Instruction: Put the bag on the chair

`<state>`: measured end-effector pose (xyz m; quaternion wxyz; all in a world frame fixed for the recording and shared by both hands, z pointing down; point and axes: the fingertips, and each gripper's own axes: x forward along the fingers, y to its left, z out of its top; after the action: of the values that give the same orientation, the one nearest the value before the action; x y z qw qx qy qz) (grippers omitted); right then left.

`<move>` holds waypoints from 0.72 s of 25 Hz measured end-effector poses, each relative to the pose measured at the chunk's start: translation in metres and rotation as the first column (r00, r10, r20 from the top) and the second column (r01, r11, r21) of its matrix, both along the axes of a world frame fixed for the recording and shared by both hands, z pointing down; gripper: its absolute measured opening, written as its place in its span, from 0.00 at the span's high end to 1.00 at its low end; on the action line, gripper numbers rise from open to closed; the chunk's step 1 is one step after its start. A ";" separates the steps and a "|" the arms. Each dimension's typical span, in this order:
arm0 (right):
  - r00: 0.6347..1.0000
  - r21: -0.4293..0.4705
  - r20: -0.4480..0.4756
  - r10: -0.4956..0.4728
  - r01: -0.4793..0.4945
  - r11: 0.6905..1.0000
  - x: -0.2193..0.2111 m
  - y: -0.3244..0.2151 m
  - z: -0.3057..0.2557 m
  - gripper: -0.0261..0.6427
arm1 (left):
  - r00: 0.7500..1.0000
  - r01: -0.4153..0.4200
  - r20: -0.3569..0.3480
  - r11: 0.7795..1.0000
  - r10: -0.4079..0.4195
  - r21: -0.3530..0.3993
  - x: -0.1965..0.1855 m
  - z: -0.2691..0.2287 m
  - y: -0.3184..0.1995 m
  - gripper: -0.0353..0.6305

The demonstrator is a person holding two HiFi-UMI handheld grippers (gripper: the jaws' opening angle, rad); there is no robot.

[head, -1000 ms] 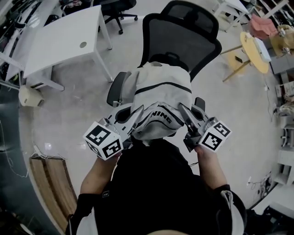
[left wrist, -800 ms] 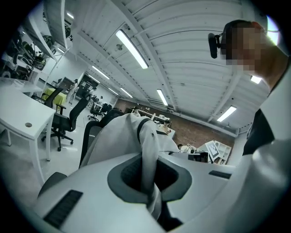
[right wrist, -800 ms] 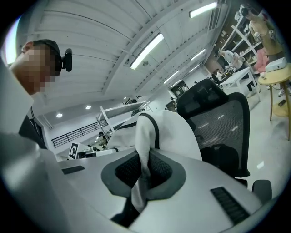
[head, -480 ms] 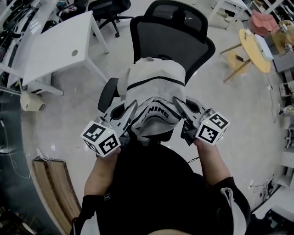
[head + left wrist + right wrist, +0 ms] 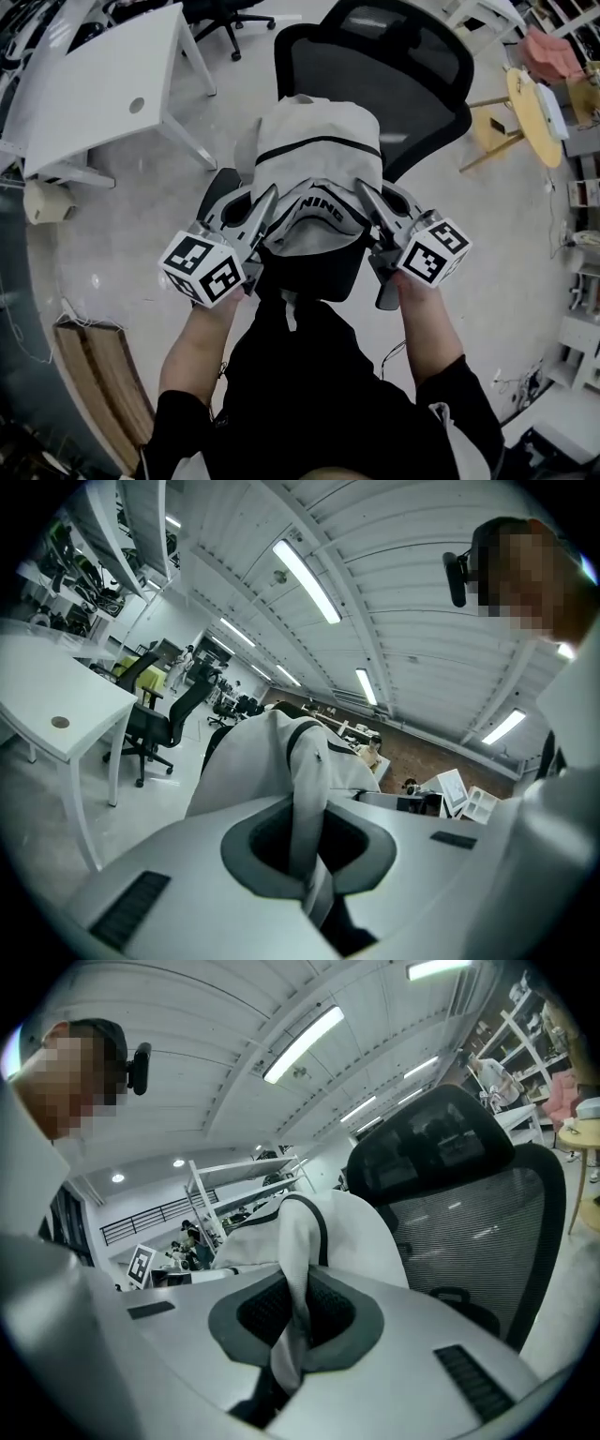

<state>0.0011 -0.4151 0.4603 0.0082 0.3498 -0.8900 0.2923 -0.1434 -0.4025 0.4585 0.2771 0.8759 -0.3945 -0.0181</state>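
A light grey bag [image 5: 317, 155] with black trim hangs between my two grippers, over the seat of a black mesh-backed office chair [image 5: 394, 70]. My left gripper [image 5: 266, 204] is shut on a strap of the bag [image 5: 307, 808] at the bag's left side. At the bag's right side my right gripper [image 5: 367, 199] is shut on another fold of the bag's fabric [image 5: 298, 1293]. The chair's backrest [image 5: 487, 1213] rises just behind the bag. The seat itself is mostly hidden under the bag.
A white desk [image 5: 103, 84] stands at the upper left, with another black chair [image 5: 230, 11] behind it. A round yellow side table [image 5: 532, 103] is at the right. A wooden board [image 5: 98, 380] lies on the floor at the lower left.
The bag and both grippers sit higher in the view and closer to the chair's backrest than a second ago. Both grips have held.
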 end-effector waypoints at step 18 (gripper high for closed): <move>0.990 -0.360 -0.106 0.087 -0.120 0.925 0.022 -0.071 0.210 0.89 | 0.999 0.009 0.050 0.947 0.007 -0.321 0.024 0.198 -0.016 0.86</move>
<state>0.0229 -0.4865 0.6699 0.0971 0.4013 -0.7990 0.4371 -0.1194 -0.4186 0.6567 0.4060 0.8191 -0.3995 0.0684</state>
